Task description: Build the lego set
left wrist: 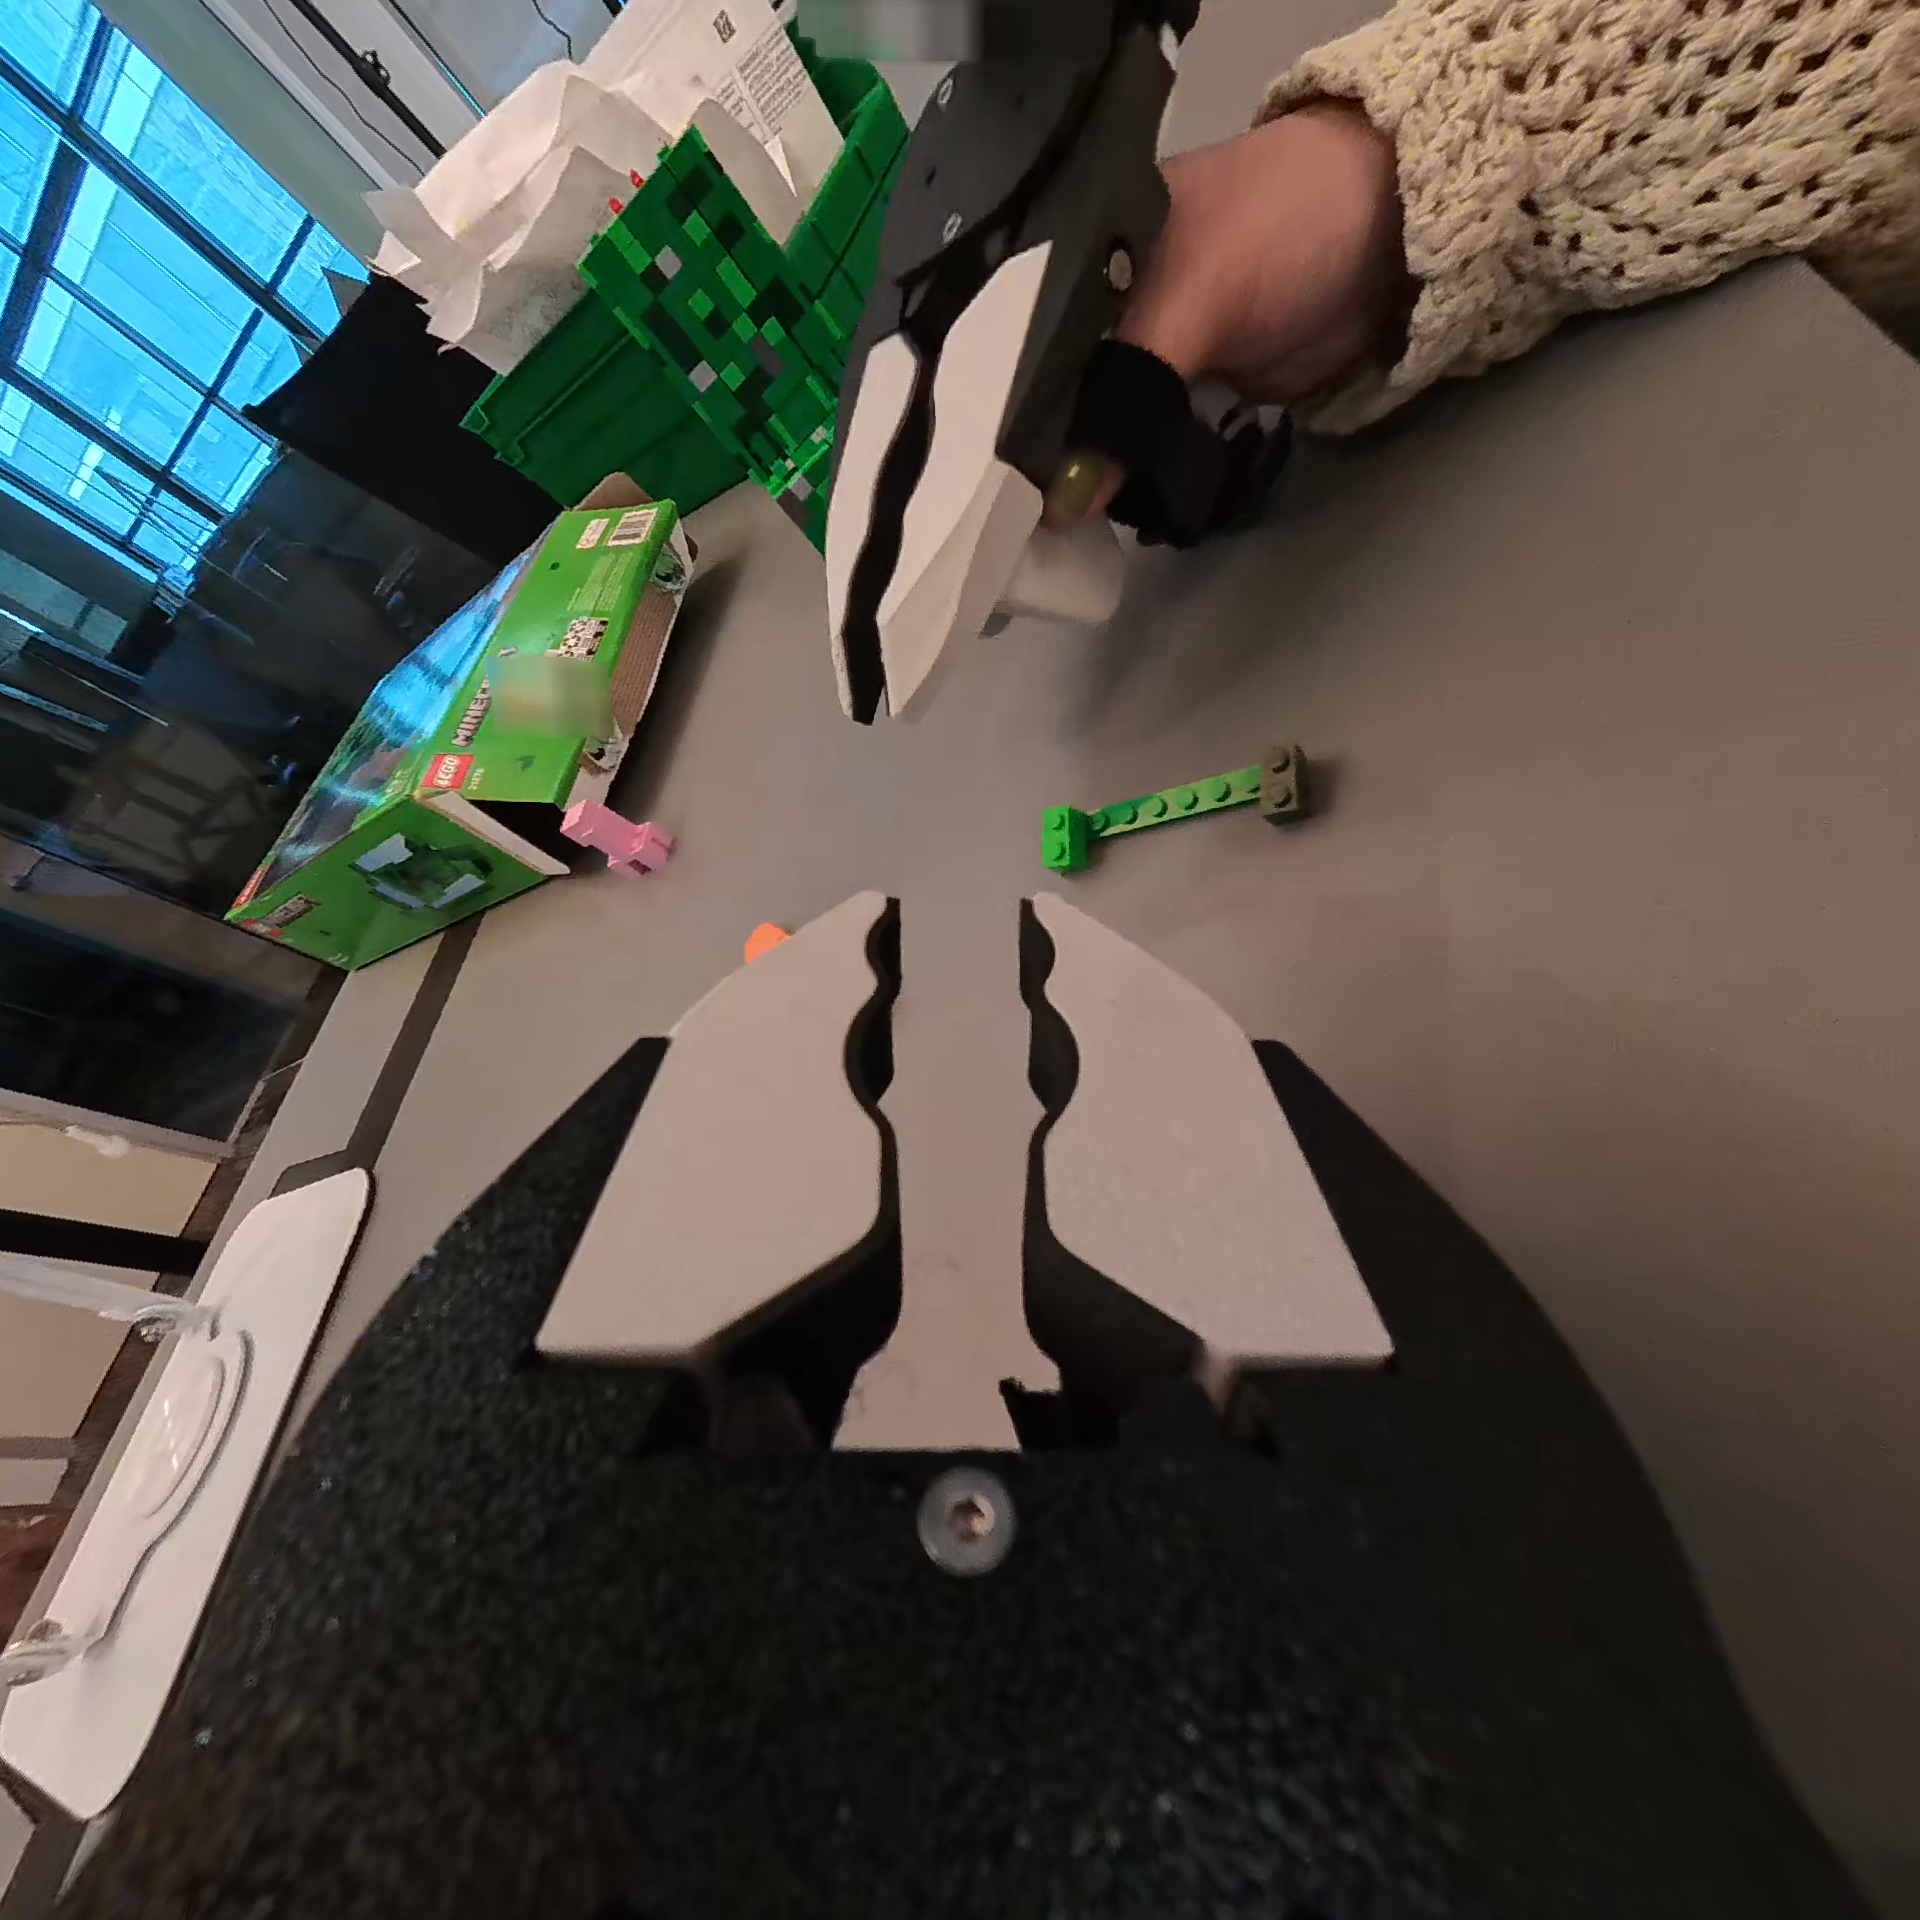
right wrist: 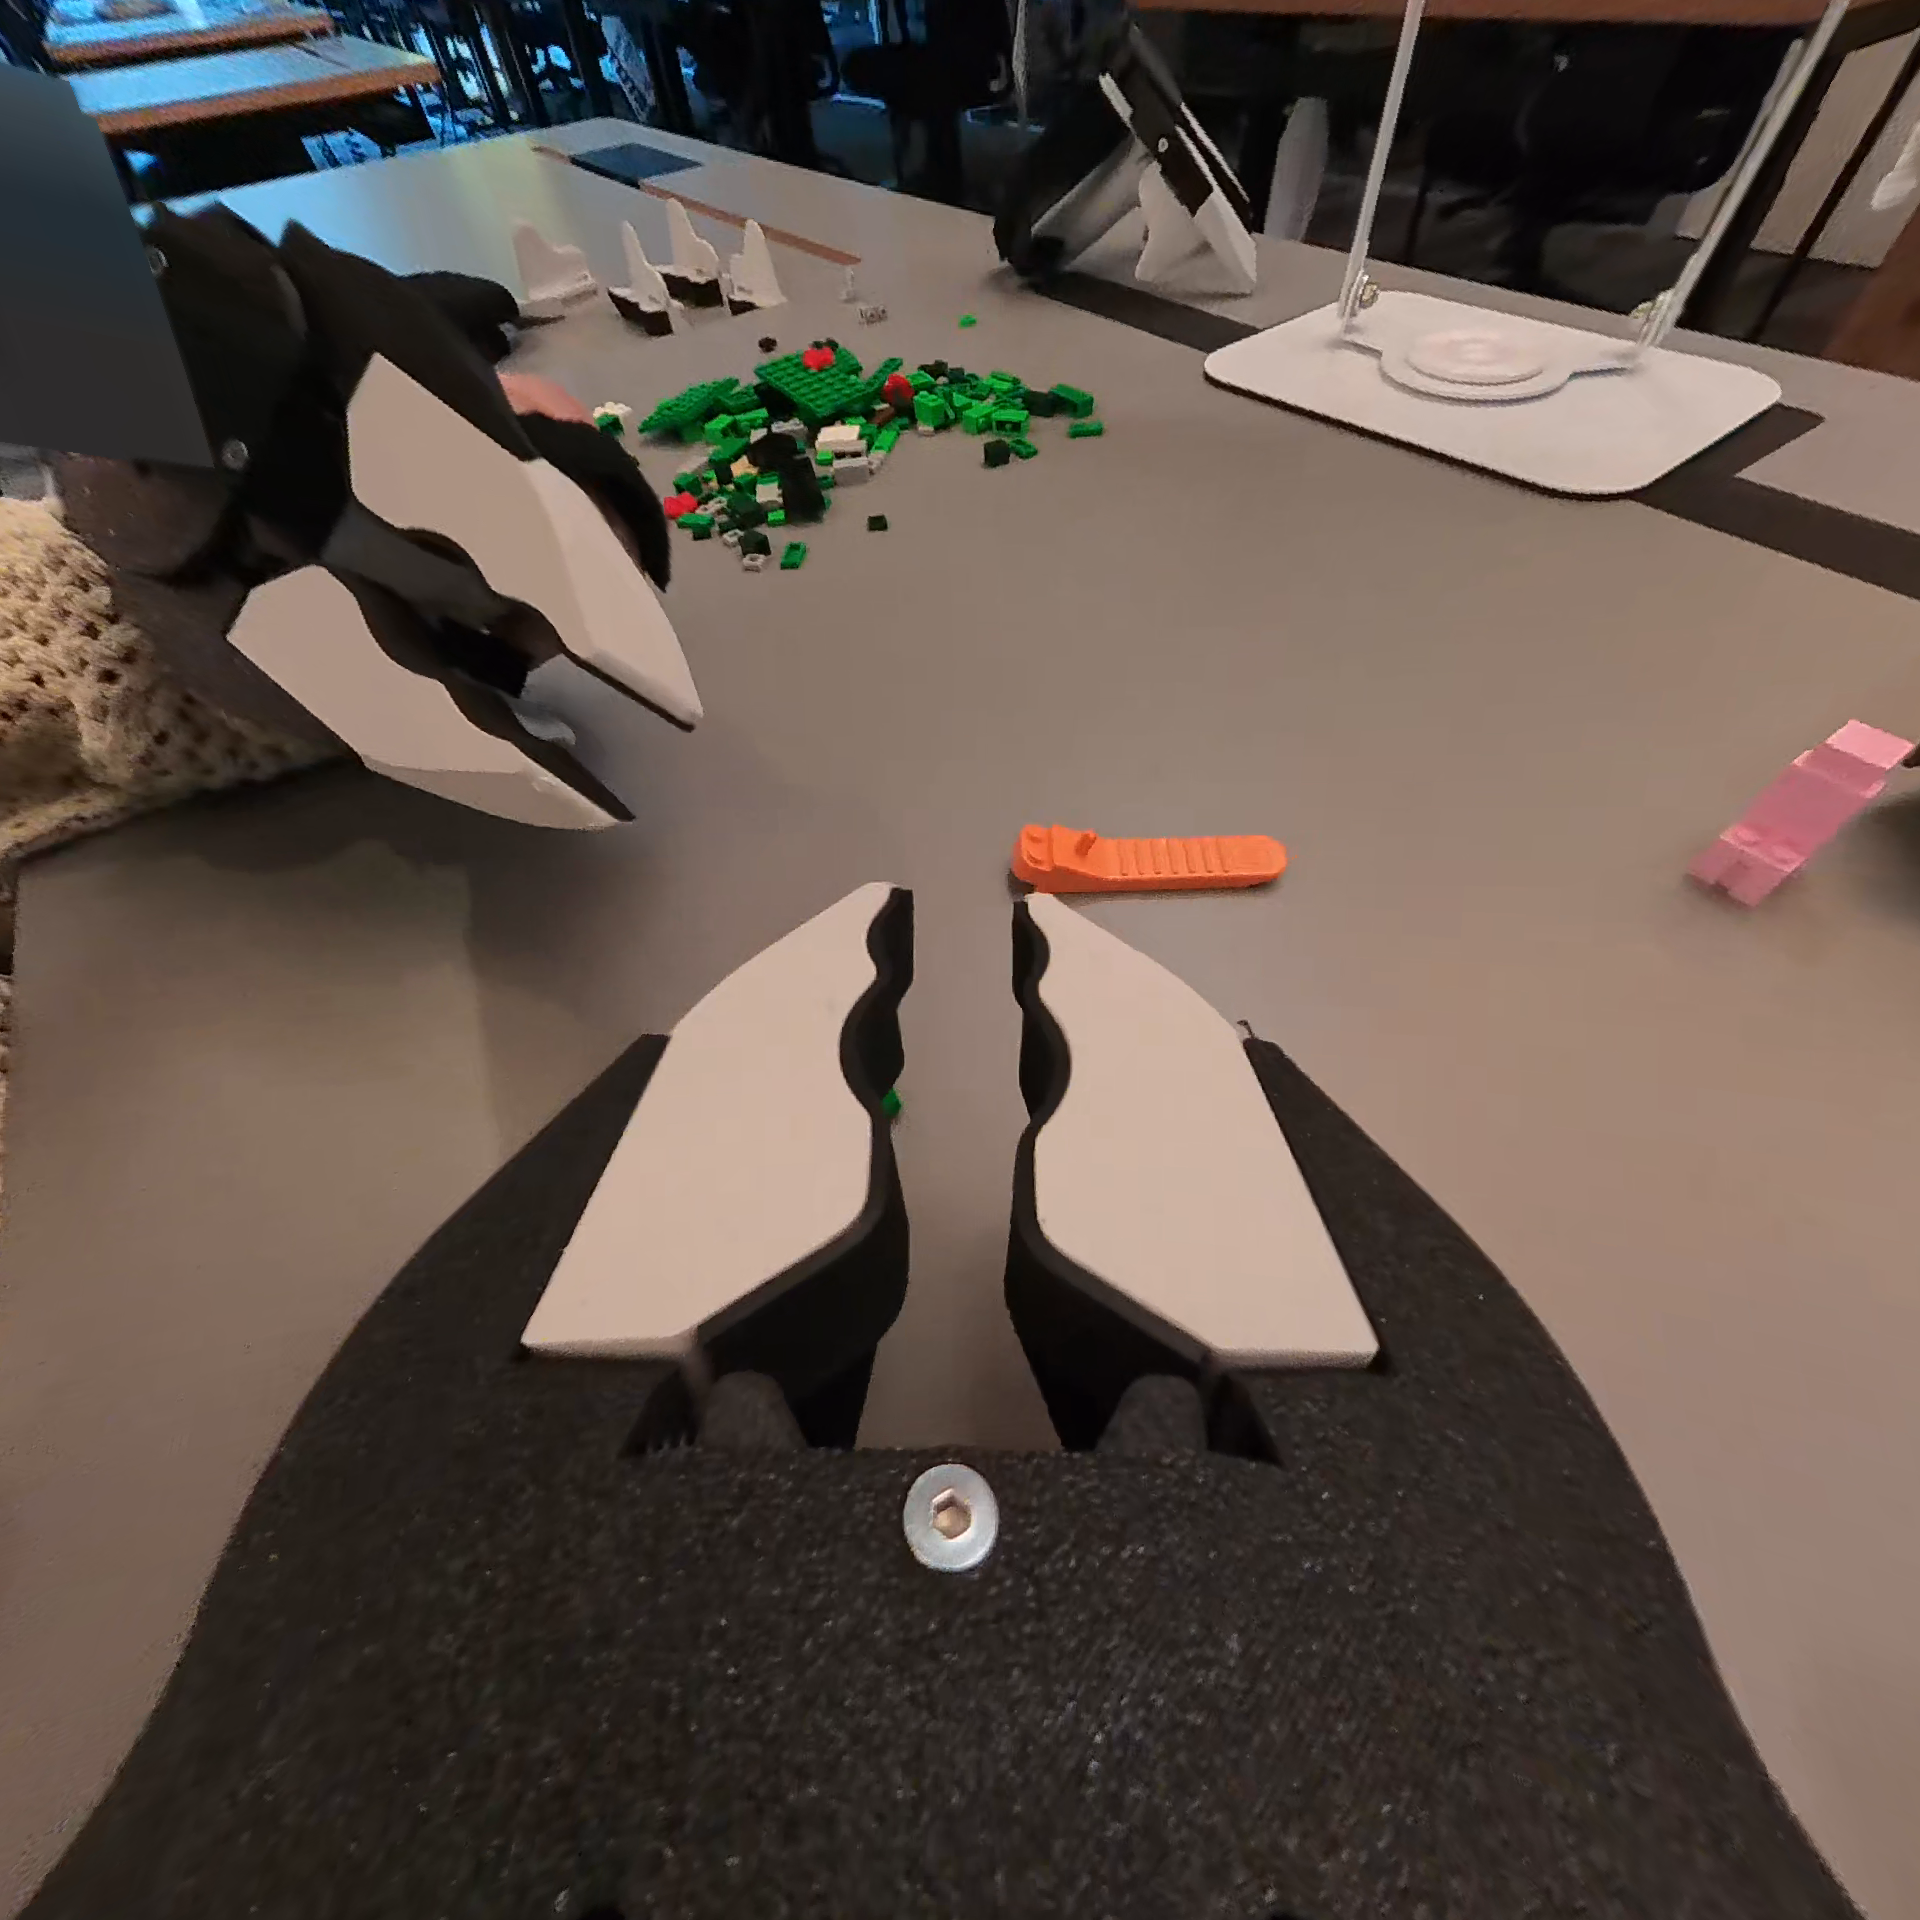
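My left gripper (left wrist: 958, 914) hangs over the grey tabletop (left wrist: 1455, 1039), its fingers (left wrist: 748, 1122) parted by a narrow gap with nothing between them. Bare tabletop shows through the gap.

Ahead of it and to the right lies a small green strip assembly (left wrist: 1174, 805): a thin green plate with a bright green brick at one end and a dull olive brick at the other. It rests flat on the tabletop, clear of both grippers.

My right gripper (right wrist: 963, 902) is likewise slightly parted and holds nothing. In the left wrist view it (left wrist: 868, 696) hovers above the tabletop with its tips pointing down, near the strip assembly but not touching it. A hand (left wrist: 1268, 270) in a cream knit sleeve grips it.

An orange brick separator (right wrist: 1148, 860) lies just beyond the right fingertip. A pink brick figure (right wrist: 1797, 810) lies well off to the right.

The loose brick pile (right wrist: 831, 436), mostly green, sits farther back on the tabletop. A green set box (left wrist: 478, 727) lies on its side at the table's edge, and the pink figure is near its open end. Behind it stand a part-built green pixel block (left wrist: 707, 301) and a green bin (left wrist: 644, 374) with white papers. A white stand base (right wrist: 1496, 405) lies on the far right.
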`<state>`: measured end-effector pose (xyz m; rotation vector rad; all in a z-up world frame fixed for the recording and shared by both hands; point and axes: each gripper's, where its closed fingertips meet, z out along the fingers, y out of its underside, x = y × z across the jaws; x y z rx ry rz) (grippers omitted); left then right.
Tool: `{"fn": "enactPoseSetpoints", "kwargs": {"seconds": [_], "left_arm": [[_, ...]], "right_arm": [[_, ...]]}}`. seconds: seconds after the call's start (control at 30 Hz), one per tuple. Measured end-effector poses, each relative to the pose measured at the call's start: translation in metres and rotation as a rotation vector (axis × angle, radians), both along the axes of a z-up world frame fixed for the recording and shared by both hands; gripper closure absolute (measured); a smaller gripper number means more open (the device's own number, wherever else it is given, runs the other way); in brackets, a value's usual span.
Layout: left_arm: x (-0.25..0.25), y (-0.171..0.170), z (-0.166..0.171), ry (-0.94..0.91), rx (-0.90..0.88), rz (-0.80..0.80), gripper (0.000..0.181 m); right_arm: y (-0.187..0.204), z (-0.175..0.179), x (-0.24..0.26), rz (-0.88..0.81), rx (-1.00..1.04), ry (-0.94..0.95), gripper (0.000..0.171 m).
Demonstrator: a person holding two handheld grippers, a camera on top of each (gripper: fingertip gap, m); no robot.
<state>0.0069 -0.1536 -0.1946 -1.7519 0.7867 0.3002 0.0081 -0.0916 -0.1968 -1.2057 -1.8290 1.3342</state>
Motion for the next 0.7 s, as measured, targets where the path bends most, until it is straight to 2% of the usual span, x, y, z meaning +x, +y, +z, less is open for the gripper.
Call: {"fn": "enactPoseSetpoints", "kwargs": {"seconds": [0.37, 0.5, 0.7], "left_arm": [[0.003, 0.002, -0.011, 0.017, -0.037, -0.003, 0.159], [0.000, 0.002, -0.010, 0.020, -0.022, 0.014, 0.159], [-0.011, 0.001, -0.001, -0.013, 0.032, 0.063, 0.159]], "right_arm": [[0.007, 0.003, 0.004, -0.042, 0.075, 0.063, 0.158], [0.009, 0.006, 0.000, -0.049, 0.080, 0.081, 0.159], [0.017, 0.000, -0.013, -0.064, 0.203, 0.072, 0.159]]}}
